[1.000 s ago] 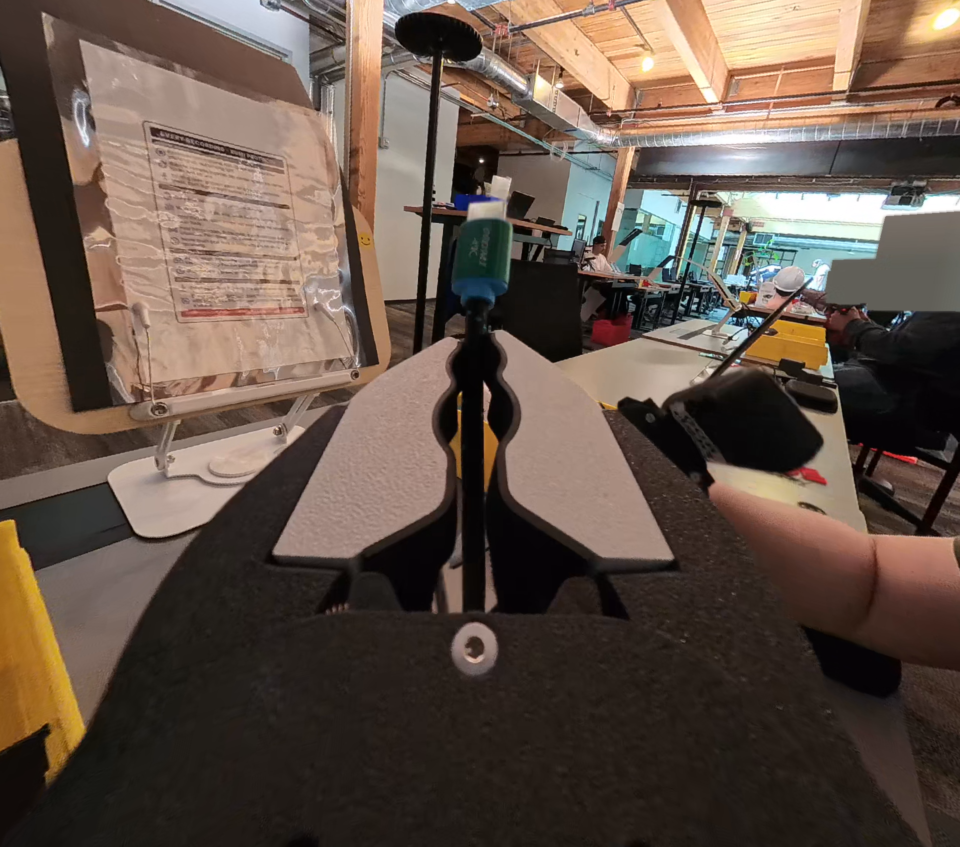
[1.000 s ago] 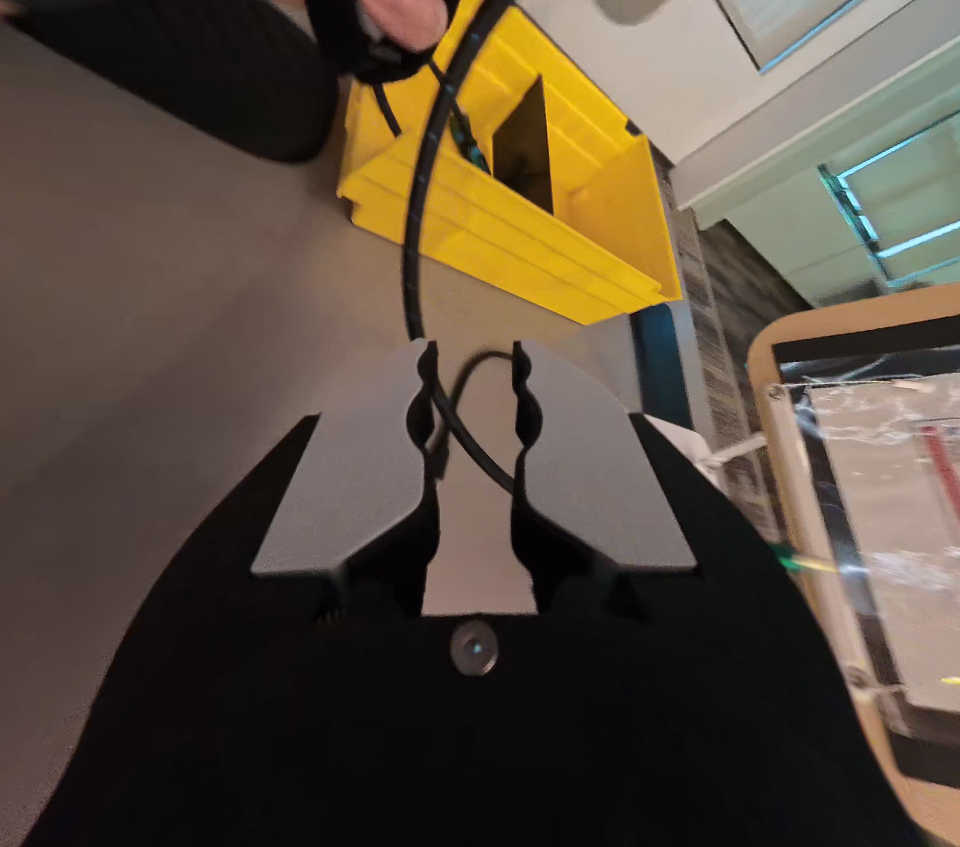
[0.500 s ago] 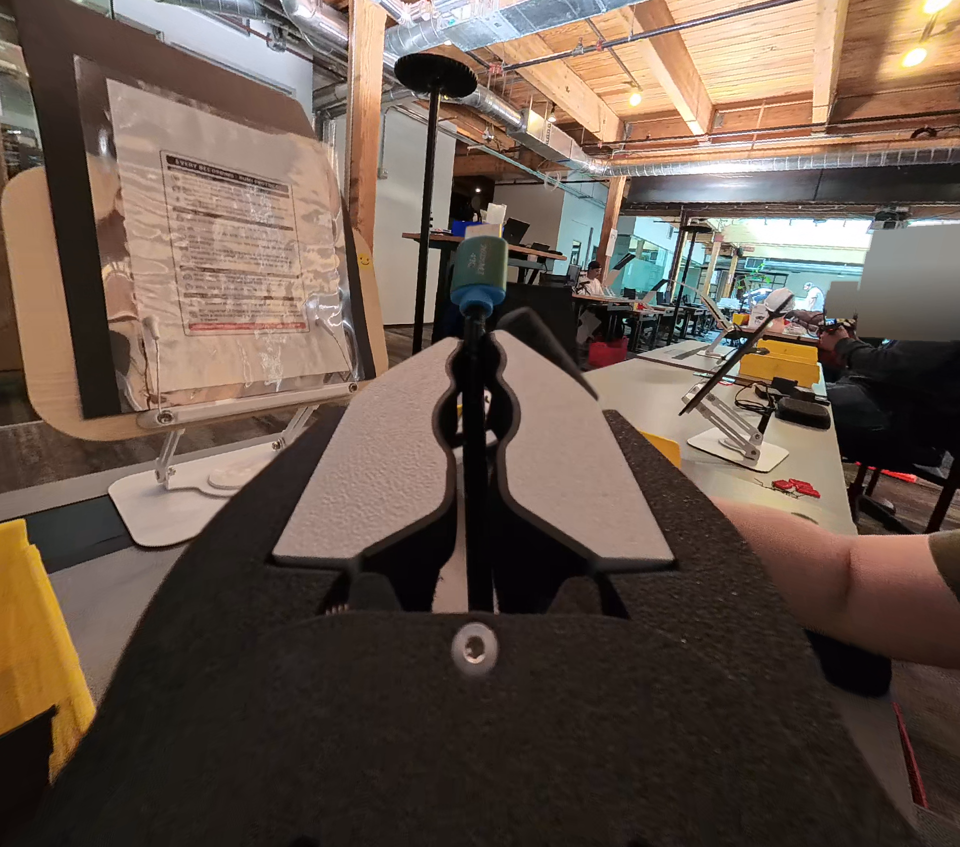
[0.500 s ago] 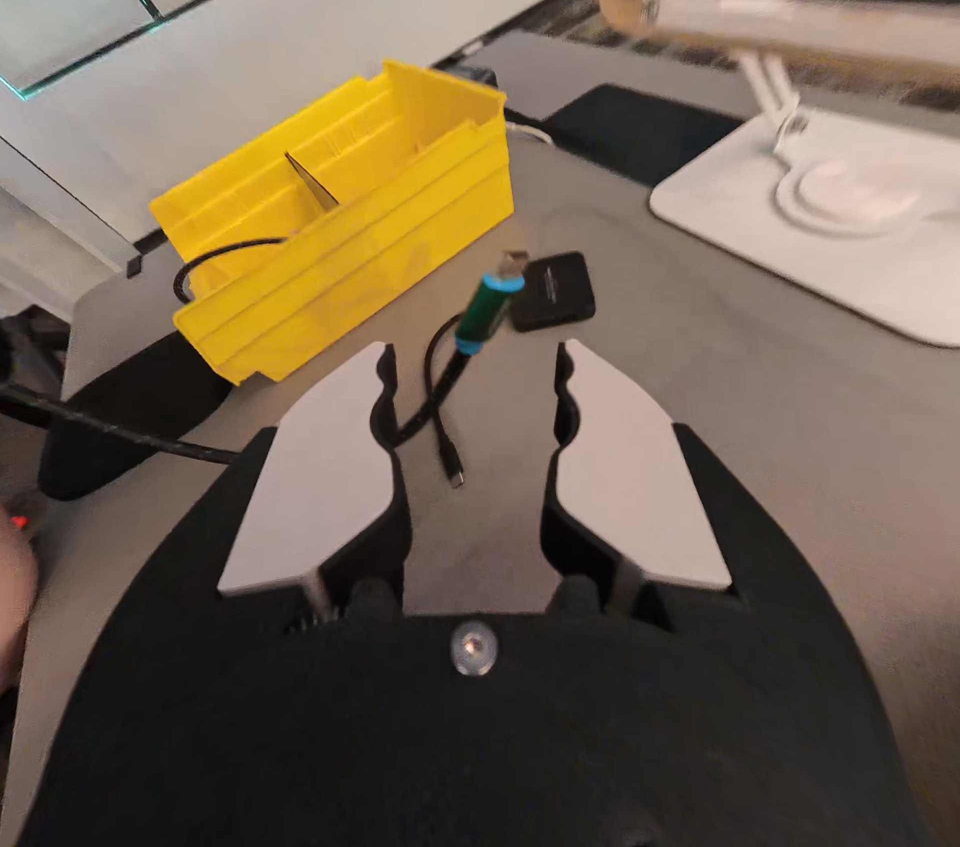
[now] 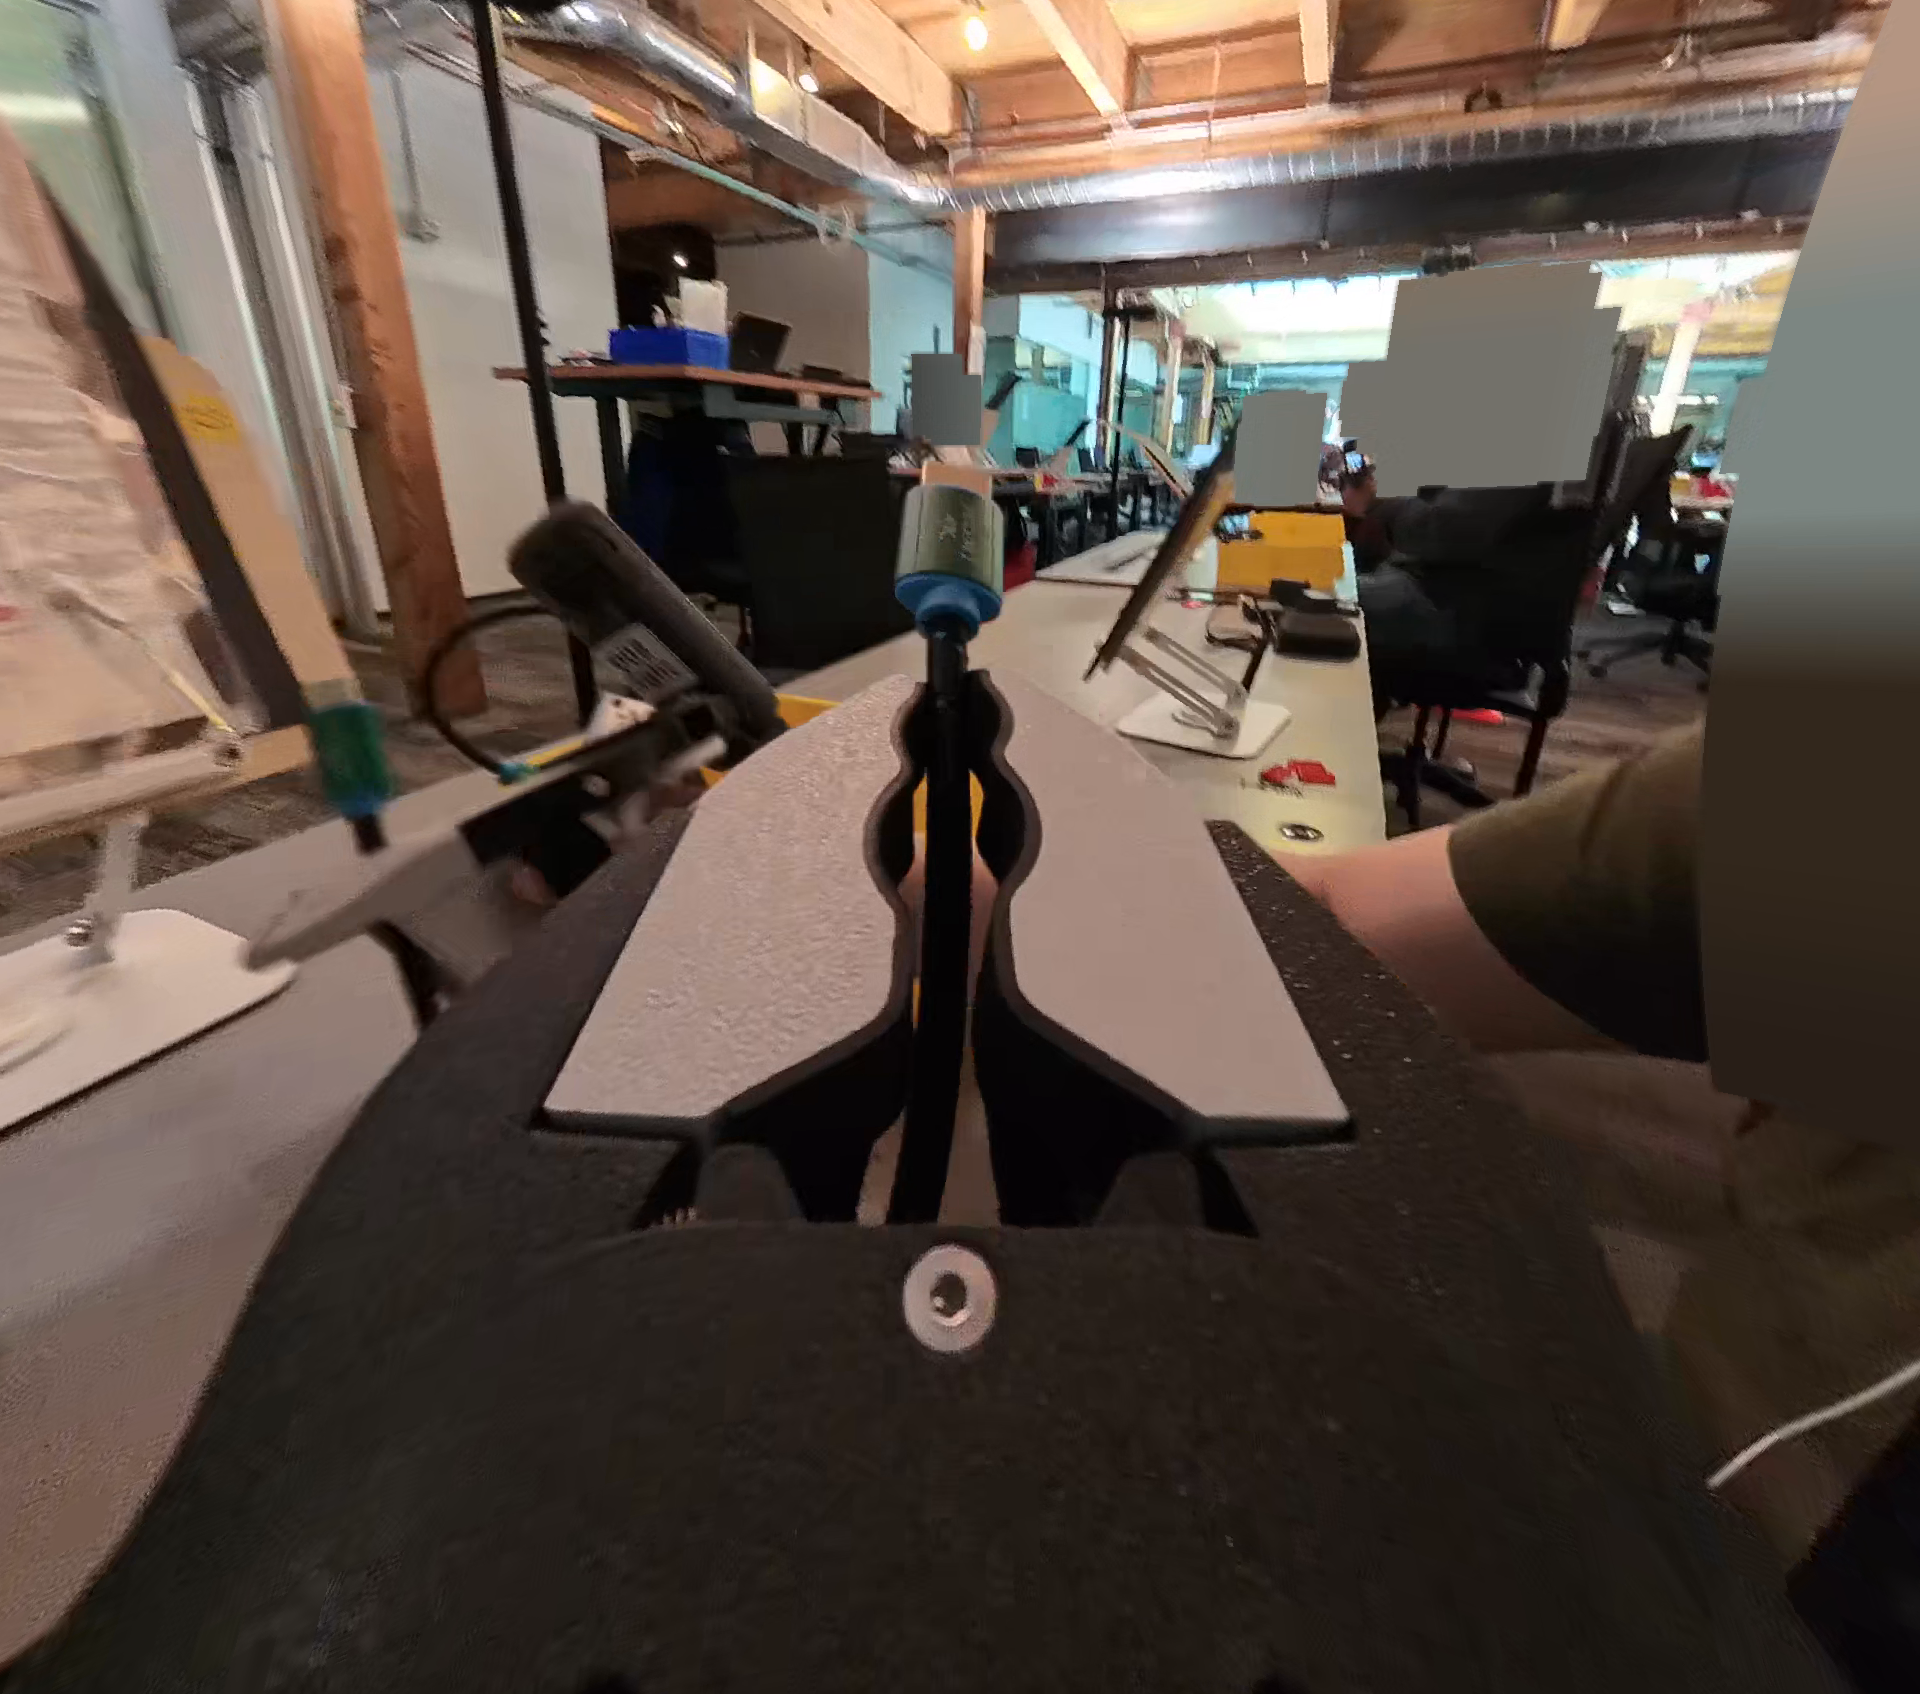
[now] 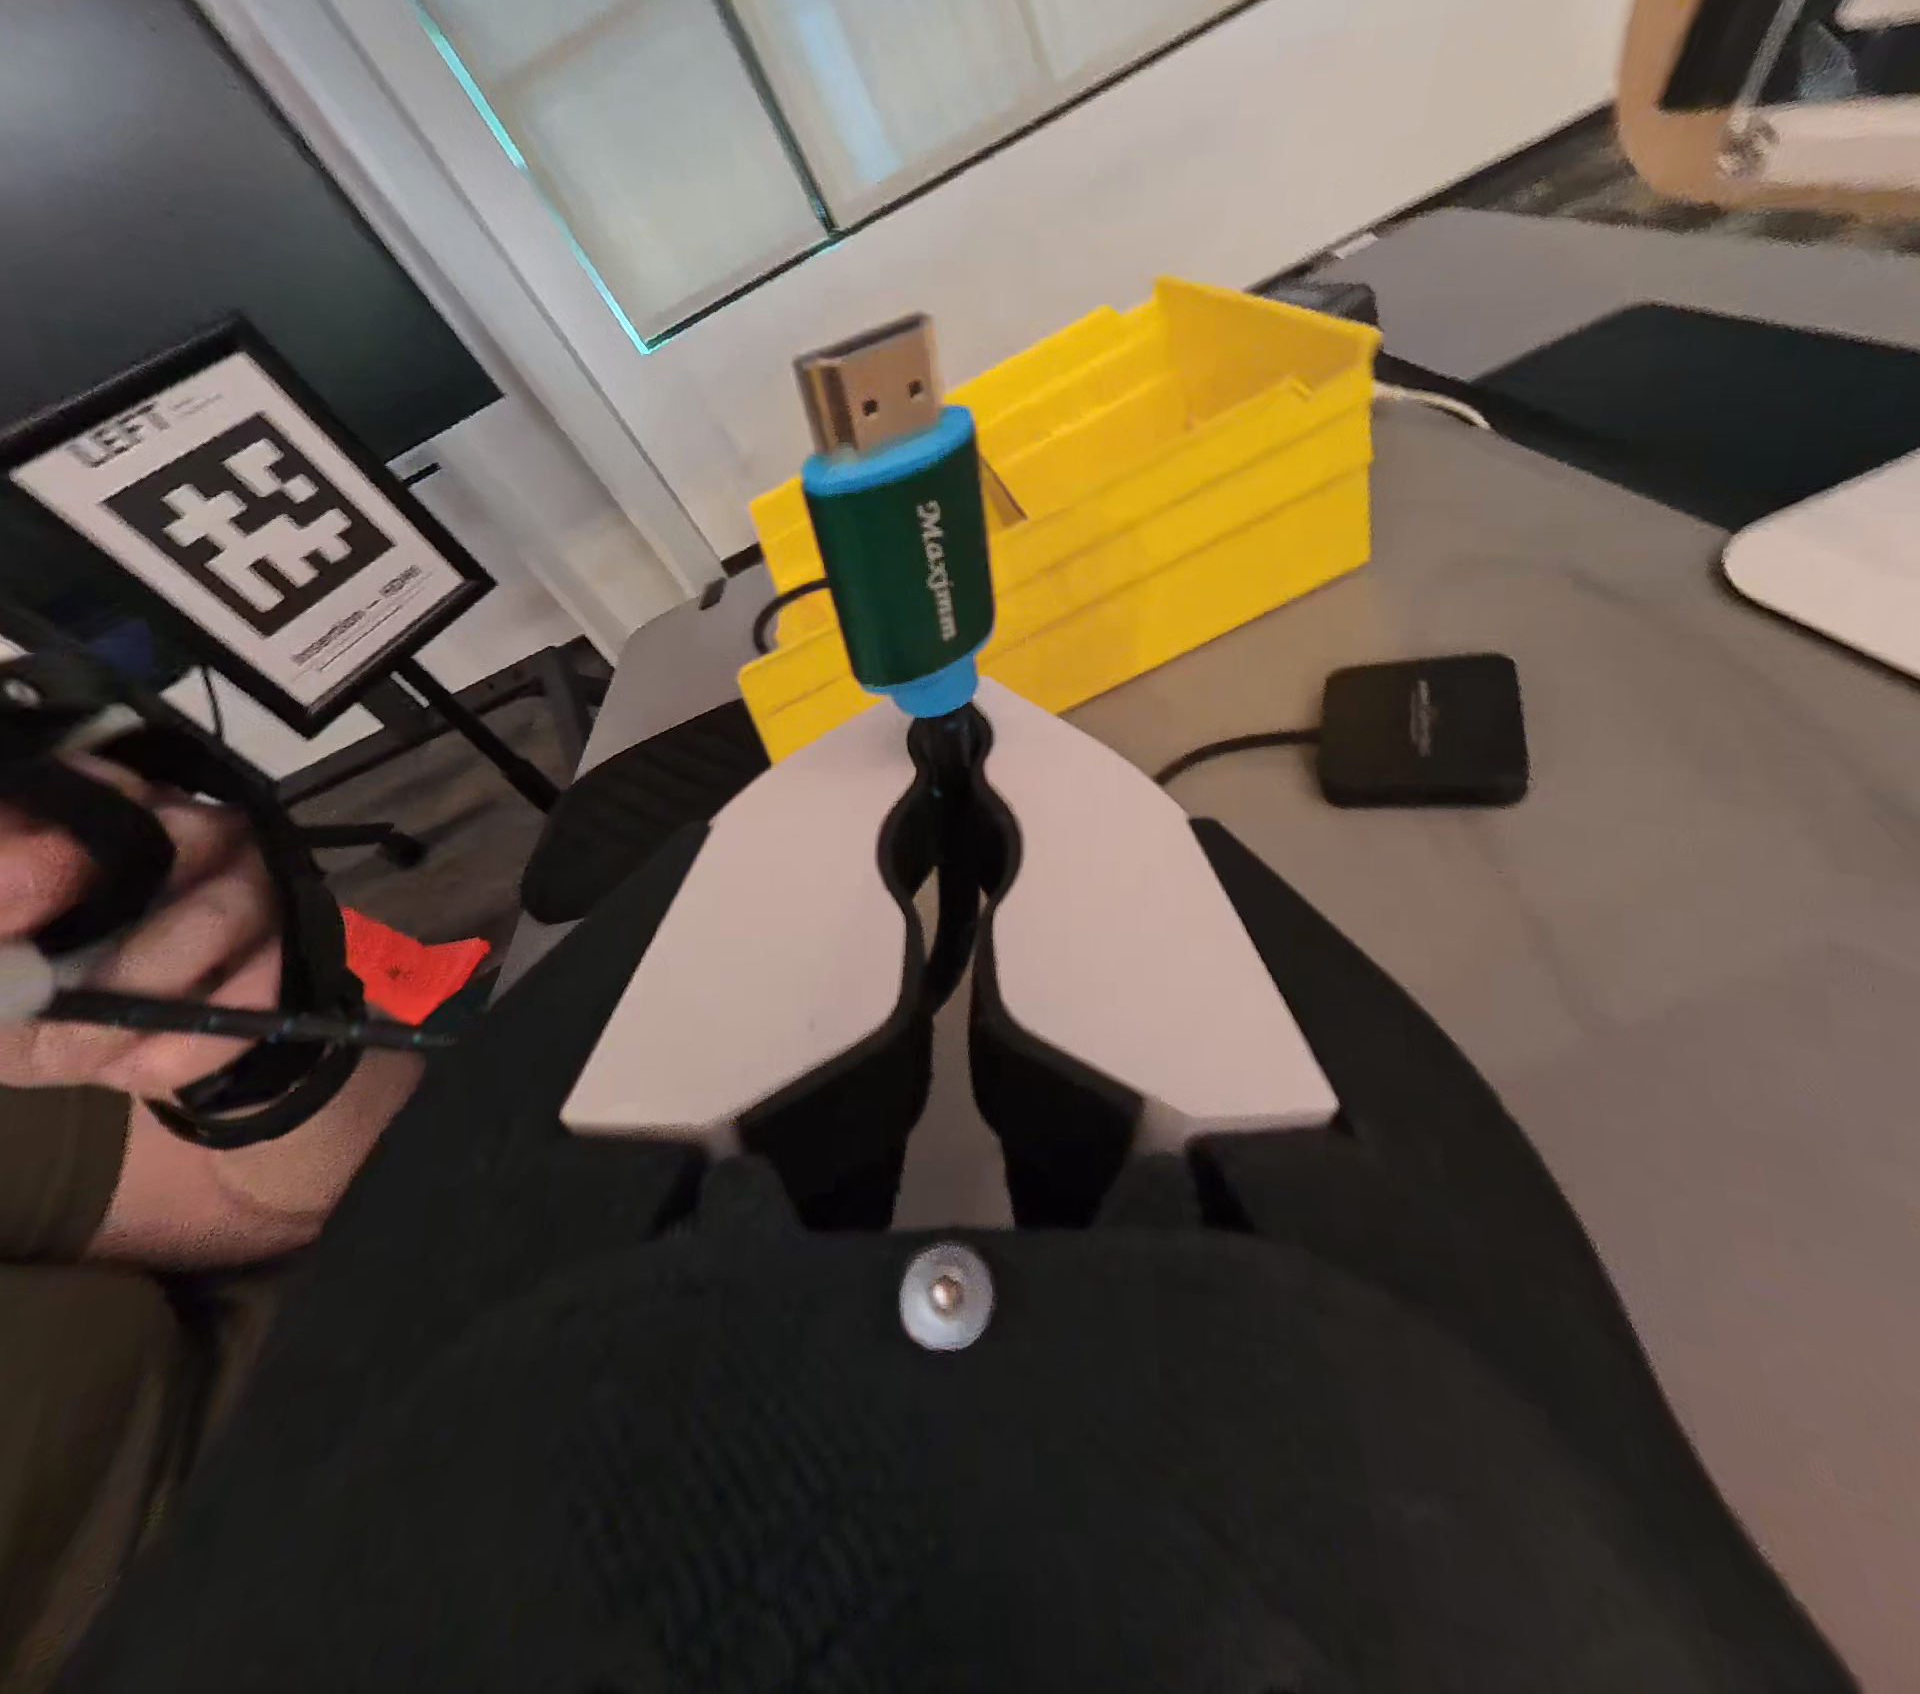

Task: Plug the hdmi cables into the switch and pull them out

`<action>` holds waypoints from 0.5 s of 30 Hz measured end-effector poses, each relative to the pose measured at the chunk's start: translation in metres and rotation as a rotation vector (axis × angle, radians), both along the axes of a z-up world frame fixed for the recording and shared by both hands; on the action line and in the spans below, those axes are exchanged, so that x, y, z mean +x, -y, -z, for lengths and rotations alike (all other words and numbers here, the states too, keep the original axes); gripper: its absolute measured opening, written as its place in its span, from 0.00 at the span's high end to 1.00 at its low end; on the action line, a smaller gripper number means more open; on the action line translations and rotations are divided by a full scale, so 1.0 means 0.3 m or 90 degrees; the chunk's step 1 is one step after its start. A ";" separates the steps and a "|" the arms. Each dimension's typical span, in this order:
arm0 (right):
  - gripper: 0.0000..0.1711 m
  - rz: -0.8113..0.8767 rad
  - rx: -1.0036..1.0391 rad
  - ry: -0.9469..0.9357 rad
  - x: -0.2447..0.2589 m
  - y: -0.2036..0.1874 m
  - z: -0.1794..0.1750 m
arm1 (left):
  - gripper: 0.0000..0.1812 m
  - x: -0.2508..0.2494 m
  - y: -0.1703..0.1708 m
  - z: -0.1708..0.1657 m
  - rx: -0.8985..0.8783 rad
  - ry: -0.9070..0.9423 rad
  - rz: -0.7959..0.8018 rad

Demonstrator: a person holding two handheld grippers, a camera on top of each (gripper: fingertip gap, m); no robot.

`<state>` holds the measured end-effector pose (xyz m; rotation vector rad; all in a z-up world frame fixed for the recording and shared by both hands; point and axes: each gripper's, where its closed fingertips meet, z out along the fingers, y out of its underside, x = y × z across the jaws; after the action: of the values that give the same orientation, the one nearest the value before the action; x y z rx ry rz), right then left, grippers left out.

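Note:
My left gripper (image 5: 948,699) is shut on a black HDMI cable just below its green and blue plug (image 5: 948,548), which points up and away. My right gripper (image 6: 948,735) is shut on a second HDMI cable just below its green and blue plug (image 6: 899,543), whose metal tip stands above the fingers. The black switch (image 6: 1423,728) lies flat on the grey table (image 6: 1558,969) to the right of the right gripper, with a thin black lead running left. In the left wrist view the right gripper (image 5: 358,844) with its plug (image 5: 351,756) shows at left.
A yellow bin (image 6: 1122,501) stands on the table behind the right plug. A document stand with a white base (image 5: 114,990) is at the left. A framed marker sign (image 6: 239,522) stands off the table. A person's hand (image 6: 125,948) holds the left gripper's handle. The gap from one gripper's tips to the other's is roughly 20 cm. My left tips are about 40 cm from the black switch (image 6: 1423,728), my right tips only 20 cm.
My right gripper was open above the table with a plug lying there; it is now shut on that cable and lifted. My left gripper has swung right, still holding its cable.

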<state>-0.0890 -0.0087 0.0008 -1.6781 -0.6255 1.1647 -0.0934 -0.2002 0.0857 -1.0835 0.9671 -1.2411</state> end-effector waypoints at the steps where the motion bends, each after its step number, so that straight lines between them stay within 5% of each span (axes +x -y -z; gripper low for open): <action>1: 1.00 -0.007 0.016 -0.003 -0.002 0.009 -0.017 | 0.96 0.027 0.034 0.023 -0.001 -0.009 0.016; 6: 1.00 -0.064 0.094 -0.043 -0.029 0.080 -0.106 | 0.95 0.111 0.197 0.130 -0.035 -0.068 0.152; 15: 1.00 -0.009 0.347 0.210 -0.036 0.132 -0.152 | 0.88 0.011 0.111 0.198 0.017 -0.154 0.047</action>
<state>-0.0999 -0.0482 0.0465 -1.3936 -1.0546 0.6427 -0.0902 -0.2336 0.0264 -1.2045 1.2132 -1.1710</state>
